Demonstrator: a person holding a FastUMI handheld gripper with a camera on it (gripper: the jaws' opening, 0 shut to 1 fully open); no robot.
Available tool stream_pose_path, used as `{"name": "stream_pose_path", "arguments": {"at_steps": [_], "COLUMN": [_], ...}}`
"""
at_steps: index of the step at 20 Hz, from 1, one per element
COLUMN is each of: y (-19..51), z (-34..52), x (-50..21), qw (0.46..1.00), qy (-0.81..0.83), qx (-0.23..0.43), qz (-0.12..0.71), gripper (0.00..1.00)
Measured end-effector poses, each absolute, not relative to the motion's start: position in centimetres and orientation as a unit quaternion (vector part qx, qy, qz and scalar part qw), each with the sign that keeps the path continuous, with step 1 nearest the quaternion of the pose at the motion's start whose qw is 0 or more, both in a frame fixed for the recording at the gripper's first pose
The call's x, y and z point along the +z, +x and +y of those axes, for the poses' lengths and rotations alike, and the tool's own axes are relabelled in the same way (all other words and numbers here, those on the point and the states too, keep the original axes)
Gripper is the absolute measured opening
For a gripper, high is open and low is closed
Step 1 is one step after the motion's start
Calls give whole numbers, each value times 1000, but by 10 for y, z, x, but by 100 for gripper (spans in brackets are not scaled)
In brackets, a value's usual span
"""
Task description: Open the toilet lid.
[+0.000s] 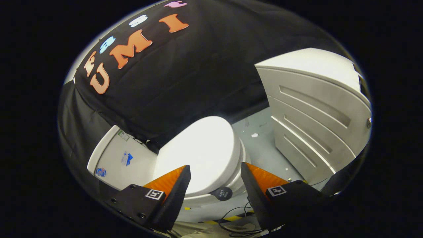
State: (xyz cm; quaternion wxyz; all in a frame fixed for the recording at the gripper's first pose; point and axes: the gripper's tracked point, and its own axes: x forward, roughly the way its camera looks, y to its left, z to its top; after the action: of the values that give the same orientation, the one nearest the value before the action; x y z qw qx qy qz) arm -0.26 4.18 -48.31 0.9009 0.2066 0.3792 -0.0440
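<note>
A white toilet stands on the floor just ahead of my fingers, its lid (201, 152) lying flat and closed over the bowl. The white tank (122, 162) with a few stickers sits behind the lid, against the black cloth wall. My gripper (215, 168) hovers above the front part of the lid, tilted, and stands open with a wide gap between its fingers. Nothing is held; the lid's near rim and a small dark round tag (223, 193) on the bowl's front show through the gap.
A white cabinet (314, 115) with ribbed drawer fronts stands beside the toilet across a strip of pale floor (261, 145). Dark cables (238, 218) and yellow-black tape (231, 218) lie on the floor below the fingers. Black cloth hangs behind.
</note>
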Motion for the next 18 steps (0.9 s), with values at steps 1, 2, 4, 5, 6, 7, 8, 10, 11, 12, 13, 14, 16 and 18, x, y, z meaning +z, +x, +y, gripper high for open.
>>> {"name": "stream_pose_path", "arguments": {"at_steps": [1, 2, 4, 5, 6, 7, 8, 10, 11, 12, 13, 14, 16, 18], "y": [-5, -9, -15, -18, -21, -25, -28, -35, -41, -45, -42, -42, -49, -51], "z": [42, 40, 39, 42, 42, 40, 40, 46, 46, 47, 47, 49, 49, 56], "x": [-494, -505, -523, -531, -542, -553, -564, -581, -589, -594, -597, -600, -601, -602], "qw": [894, 888, 876, 866, 858, 850, 842, 821, 812, 802, 798, 791, 774, 758], "qy": [219, 227, 255, 270, 282, 292, 301, 328, 338, 349, 363, 374, 396, 416], "qx": [-46, -47, -50, -50, -50, -53, -56, -49, -51, -50, -51, -53, -55, -45], "qz": [387, 396, 407, 417, 426, 436, 445, 464, 473, 482, 478, 481, 491, 500], "gripper": [98, 98, 98, 98, 97, 97, 97, 93, 89, 85, 85, 76, 59, 57]}}
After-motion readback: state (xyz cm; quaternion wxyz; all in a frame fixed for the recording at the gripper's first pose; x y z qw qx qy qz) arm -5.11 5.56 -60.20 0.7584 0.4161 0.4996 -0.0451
